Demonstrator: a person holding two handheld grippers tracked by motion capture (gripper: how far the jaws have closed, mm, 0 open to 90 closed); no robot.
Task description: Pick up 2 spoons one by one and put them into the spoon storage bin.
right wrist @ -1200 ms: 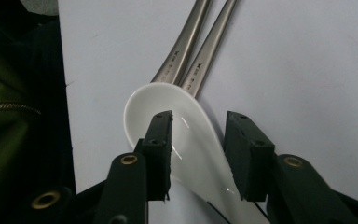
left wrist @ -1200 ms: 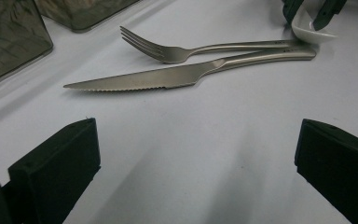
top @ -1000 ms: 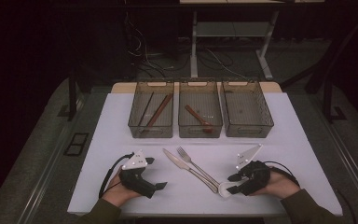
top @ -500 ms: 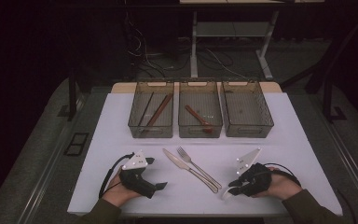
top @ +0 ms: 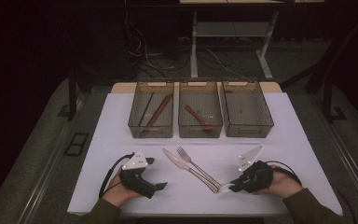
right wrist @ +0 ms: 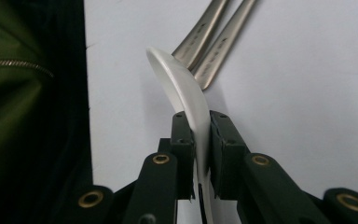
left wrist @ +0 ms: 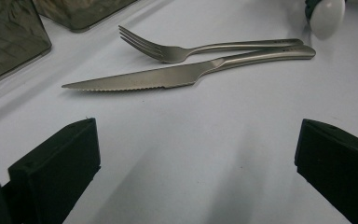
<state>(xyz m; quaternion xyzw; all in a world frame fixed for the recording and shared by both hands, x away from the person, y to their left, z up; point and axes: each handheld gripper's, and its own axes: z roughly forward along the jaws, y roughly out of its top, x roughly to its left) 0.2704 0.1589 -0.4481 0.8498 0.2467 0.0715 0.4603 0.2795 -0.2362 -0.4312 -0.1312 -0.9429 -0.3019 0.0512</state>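
Observation:
A steel knife and a steel fork lie side by side in the middle of the white table. Their handles end just beyond a white spoon. My right gripper is shut on this spoon, its jaws having just been closing with the spoon between them. From above, the right gripper rests low at the front right, with the spoon jutting left. My left gripper sits at the front left, open and empty. In its own view the left gripper faces the knife and fork.
Three smoky clear bins stand in a row at the back. The left bin holds dark and brown sticks, the middle bin a brown wooden spoon. The right bin looks nearly bare. A green sleeve lies near the table's front edge.
The right gripper's jaws have closed onto the white spoon. Both hands have stayed where they were, and the knife and fork have not moved.

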